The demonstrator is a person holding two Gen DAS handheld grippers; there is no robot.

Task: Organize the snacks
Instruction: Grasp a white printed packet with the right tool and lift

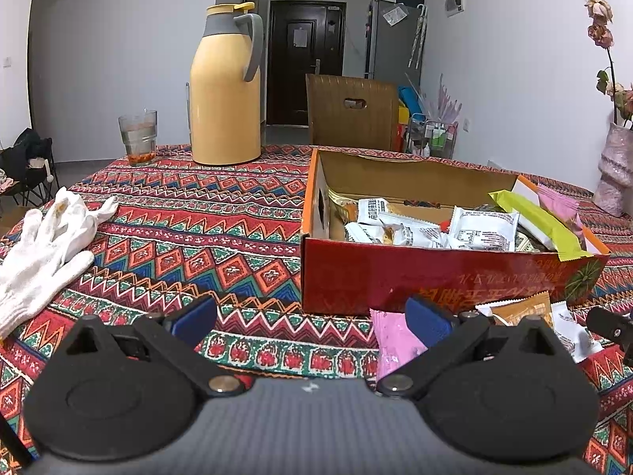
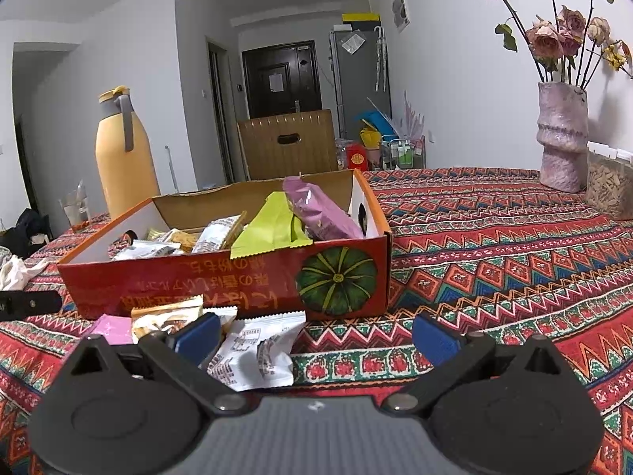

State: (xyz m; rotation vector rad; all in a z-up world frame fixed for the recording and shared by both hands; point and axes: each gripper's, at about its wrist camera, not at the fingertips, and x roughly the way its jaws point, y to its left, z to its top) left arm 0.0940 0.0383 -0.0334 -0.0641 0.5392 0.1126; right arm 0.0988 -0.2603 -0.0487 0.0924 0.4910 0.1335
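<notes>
A red cardboard box (image 1: pixel 435 277) (image 2: pixel 221 281) with a pumpkin picture sits on the patterned tablecloth, holding several white, green and pink snack packets (image 1: pixel 480 229) (image 2: pixel 277 225). Loose packets lie in front of it: a pink one (image 1: pixel 391 340) (image 2: pixel 112 328), an orange one (image 1: pixel 522 310) (image 2: pixel 166 316) and a white one (image 1: pixel 573 332) (image 2: pixel 257 352). My left gripper (image 1: pixel 312 320) is open just above the cloth, left of the pink packet. My right gripper (image 2: pixel 316 336) is open, its left finger over the white packet, holding nothing.
A yellow thermos jug (image 1: pixel 225 91) (image 2: pixel 122 154) and a glass (image 1: pixel 138 138) stand at the table's far left. White gloves (image 1: pixel 47 249) lie at the left edge. A pink vase with dried roses (image 2: pixel 561 138) and a jar (image 2: pixel 609 186) stand far right. A brown chair back (image 1: pixel 352 111) is beyond.
</notes>
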